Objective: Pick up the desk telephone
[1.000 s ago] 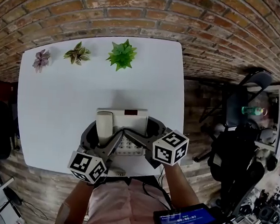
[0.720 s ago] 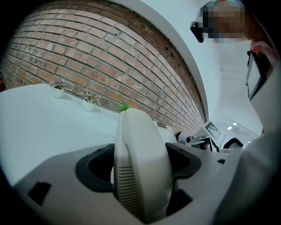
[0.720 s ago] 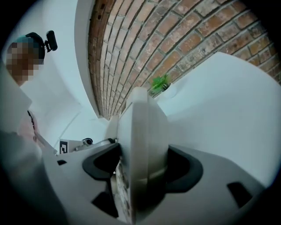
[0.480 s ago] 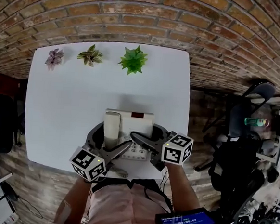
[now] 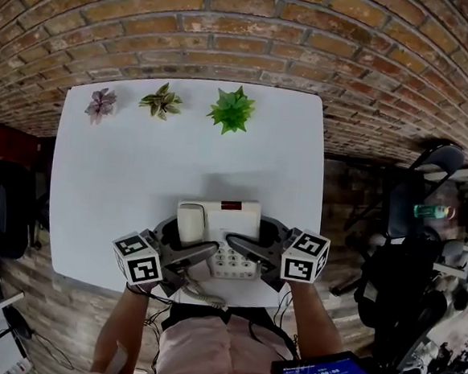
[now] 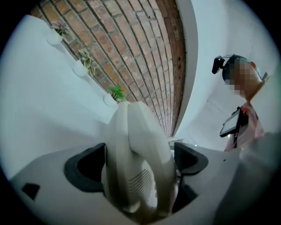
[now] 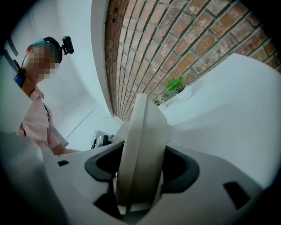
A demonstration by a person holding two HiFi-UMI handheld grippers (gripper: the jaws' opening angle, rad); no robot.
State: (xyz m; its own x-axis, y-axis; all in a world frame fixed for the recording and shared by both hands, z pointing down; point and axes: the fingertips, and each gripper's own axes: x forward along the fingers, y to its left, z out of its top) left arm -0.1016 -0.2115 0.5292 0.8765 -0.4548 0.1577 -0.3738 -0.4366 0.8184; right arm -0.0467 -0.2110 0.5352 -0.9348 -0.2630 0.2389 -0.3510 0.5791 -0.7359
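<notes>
Tongs first: your left tongs (image 5: 183, 240) straddle the handset (image 5: 189, 223) side of the desk telephone (image 5: 223, 218). Their jaws are opening wide, and the pads (image 6: 85, 169) flank the casing without a clear squeeze. Your right tongs (image 5: 254, 234) are closing on the telephone's right edge, where the pads (image 7: 178, 169) sit against it on both sides. The telephone lies near the front edge of the white surface (image 5: 139, 167), keypad (image 5: 232, 261) towards you, handset on its left. Three small potted plants (image 5: 162, 101) line the far edge by the brick wall (image 5: 230, 29), well apart from it.
</notes>
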